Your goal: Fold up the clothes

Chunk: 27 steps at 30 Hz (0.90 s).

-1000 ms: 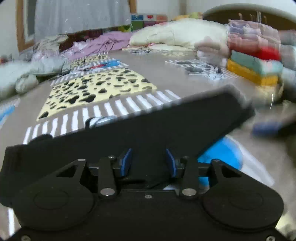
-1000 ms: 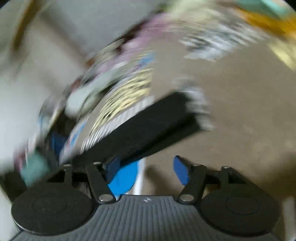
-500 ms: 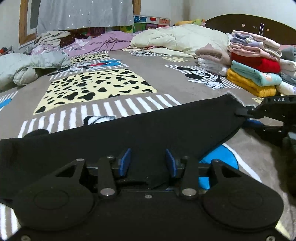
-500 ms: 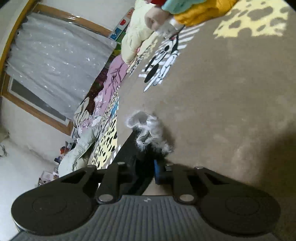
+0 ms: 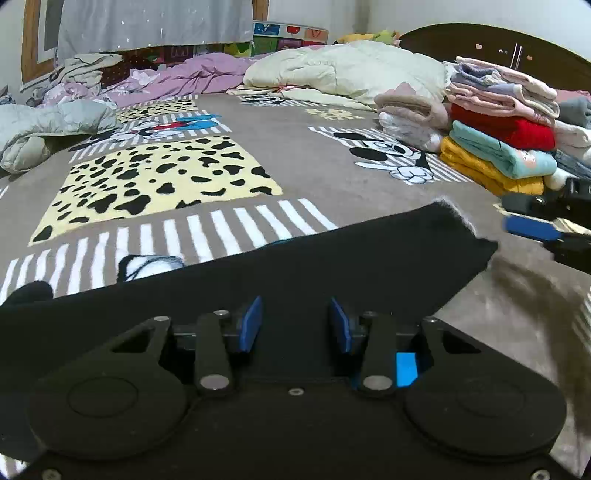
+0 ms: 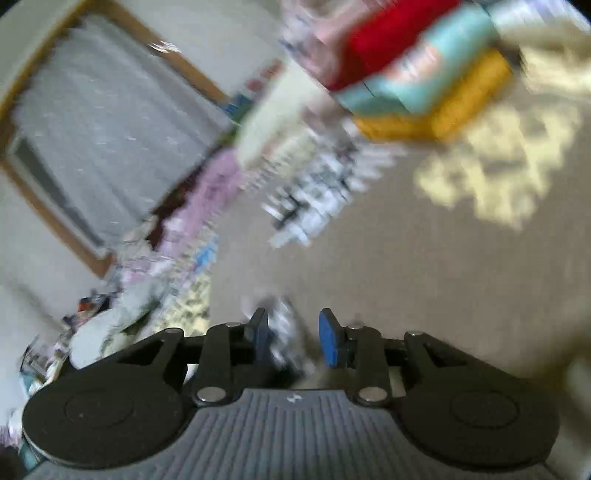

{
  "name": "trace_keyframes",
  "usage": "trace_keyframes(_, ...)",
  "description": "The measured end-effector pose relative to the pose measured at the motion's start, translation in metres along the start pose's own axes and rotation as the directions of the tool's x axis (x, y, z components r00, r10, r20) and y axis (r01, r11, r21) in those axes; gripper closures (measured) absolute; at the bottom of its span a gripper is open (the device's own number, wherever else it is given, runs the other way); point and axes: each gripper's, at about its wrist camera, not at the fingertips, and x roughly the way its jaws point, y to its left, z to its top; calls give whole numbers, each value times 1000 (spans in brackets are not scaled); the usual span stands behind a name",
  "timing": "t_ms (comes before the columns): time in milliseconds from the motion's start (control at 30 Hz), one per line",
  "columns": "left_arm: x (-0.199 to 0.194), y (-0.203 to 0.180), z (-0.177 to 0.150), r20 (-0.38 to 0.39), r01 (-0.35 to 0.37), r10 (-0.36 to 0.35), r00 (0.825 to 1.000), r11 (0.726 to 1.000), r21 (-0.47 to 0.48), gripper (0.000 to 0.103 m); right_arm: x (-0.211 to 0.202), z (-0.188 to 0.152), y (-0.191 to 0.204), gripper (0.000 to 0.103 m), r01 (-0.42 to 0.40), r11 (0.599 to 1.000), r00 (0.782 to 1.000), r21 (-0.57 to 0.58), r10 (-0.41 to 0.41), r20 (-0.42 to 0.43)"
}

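A black garment (image 5: 332,266) lies stretched flat across the patterned bedspread (image 5: 280,162), its fuzzy pale corner (image 5: 454,210) at the right. My left gripper (image 5: 294,325) is open, its blue pads either side of the black cloth near its front edge. My right gripper (image 6: 293,338) is open, blurred, with the fuzzy corner (image 6: 286,332) just between the jaws and free of them. It also shows at the right edge of the left wrist view (image 5: 532,229), just off that corner.
A stack of folded clothes (image 5: 498,122) stands at the right of the bed. A cream duvet (image 5: 340,74), purple bedding (image 5: 184,77) and a grey quilt (image 5: 40,129) lie along the back and left. A curtain (image 5: 155,22) hangs behind.
My right gripper has opened, let go of the garment's fuzzy corner and is swinging away. The garment has settled lower on the bed. My left gripper's jaws have spread a little.
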Motion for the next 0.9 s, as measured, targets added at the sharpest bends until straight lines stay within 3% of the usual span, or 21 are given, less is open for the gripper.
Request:
trace_keyframes(100,1,3,-1,-1,6,-6,1000,1000,-9,64,18,4,17,70,-141,988,987,-56,136,-88)
trace_keyframes(200,0,5,-3,-1,16,-16,1000,1000,-5,63,65,-2,26,72,-215,976,953,32,217,-210)
trace_keyframes(267,0,11,-4,0,27,-27,1000,999,-29,63,87,1,18,72,-122,990,970,66,133,-205)
trace_keyframes(333,1,15,-3,2,39,-39,999,998,-46,63,95,17,-7,79,-14,989,988,145,36,-150)
trace_keyframes(433,0,17,-2,11,50,-49,999,997,-61,64,98,34,-23,85,64,988,983,143,-38,-177)
trace_keyframes(533,-7,19,0,39,60,-57,998,995,-77,64,80,41,-28,72,90,988,990,125,-74,-121)
trace_keyframes(567,-10,21,0,52,63,-59,997,995,-81,64,73,42,-30,62,96,987,992,130,-83,-100)
trace_keyframes(667,-23,26,0,92,73,-64,994,992,-99,64,39,33,-42,54,87,977,995,196,-76,-64)
trace_keyframes(733,-33,32,-1,118,76,-62,991,990,-117,64,21,19,-43,48,50,971,995,234,-29,-92)
trace_keyframes(800,-42,39,-3,135,77,-58,989,988,-137,64,9,4,-38,34,16,962,991,273,20,-131)
trace_keyframes(900,-54,48,-9,147,66,-42,988,985,-161,64,2,-18,-23,28,-1,955,978,298,63,-198)
